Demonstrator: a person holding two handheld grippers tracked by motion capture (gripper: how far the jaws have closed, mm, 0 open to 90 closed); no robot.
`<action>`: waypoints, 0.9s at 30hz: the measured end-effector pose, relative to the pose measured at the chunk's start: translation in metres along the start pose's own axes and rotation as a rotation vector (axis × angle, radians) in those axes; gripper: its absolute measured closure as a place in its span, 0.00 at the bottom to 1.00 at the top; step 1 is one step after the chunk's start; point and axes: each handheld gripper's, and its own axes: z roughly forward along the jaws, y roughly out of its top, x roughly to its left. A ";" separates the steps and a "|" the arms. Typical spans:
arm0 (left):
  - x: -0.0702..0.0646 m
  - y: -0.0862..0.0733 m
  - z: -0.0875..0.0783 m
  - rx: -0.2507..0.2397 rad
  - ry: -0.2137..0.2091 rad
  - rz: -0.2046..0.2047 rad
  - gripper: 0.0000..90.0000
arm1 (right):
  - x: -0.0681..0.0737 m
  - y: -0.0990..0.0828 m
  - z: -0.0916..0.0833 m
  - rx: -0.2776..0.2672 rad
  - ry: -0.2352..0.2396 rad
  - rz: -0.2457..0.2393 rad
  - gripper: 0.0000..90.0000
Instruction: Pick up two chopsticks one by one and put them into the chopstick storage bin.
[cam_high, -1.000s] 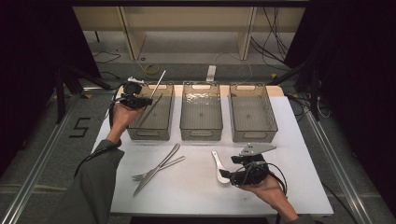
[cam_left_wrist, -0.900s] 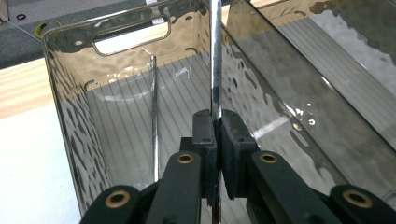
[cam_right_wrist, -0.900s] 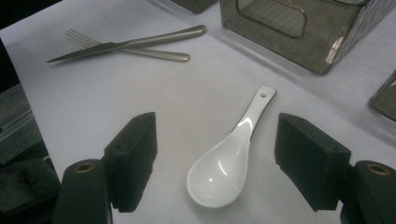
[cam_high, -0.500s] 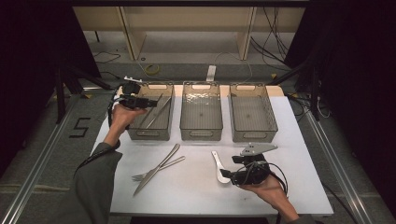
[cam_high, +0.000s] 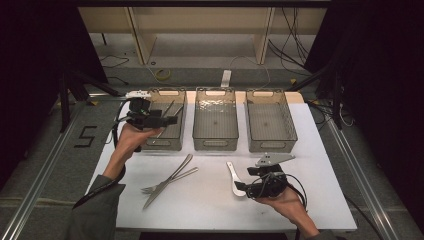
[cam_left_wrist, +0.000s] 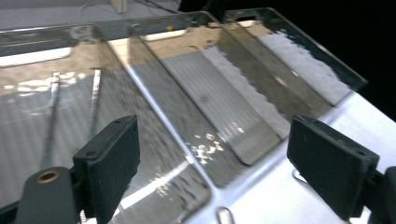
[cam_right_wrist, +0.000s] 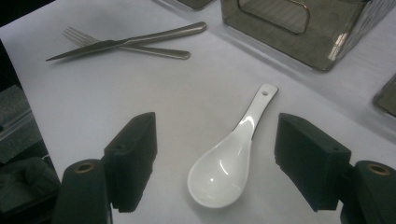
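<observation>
Left gripper (cam_high: 167, 120) jaws just spread, empty, over leftmost clear plastic bin (cam_high: 172, 141), right gripper (cam_right_wrist: 215, 163) jaws wide astride white ceramic spoon (cam_right_wrist: 231, 156).

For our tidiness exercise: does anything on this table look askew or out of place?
Only mildly: the knife lies crossed over the fork on the table, and the white spoon lies loose. Nothing is spilled or damaged.

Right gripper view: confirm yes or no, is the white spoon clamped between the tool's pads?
No, the white spoon lies on the table between the right tool's open pads, touching neither.
</observation>
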 end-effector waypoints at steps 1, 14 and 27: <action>-0.004 -0.003 -0.001 -0.004 0.001 0.006 0.18 | 0.000 0.000 0.000 0.001 0.000 0.000 0.34; -0.024 -0.037 -0.006 -0.029 -0.036 0.031 0.17 | -0.004 0.004 0.006 0.012 -0.008 0.015 0.34; -0.042 -0.067 -0.016 -0.069 -0.040 0.070 0.17 | -0.012 0.007 0.015 0.021 -0.022 0.050 0.35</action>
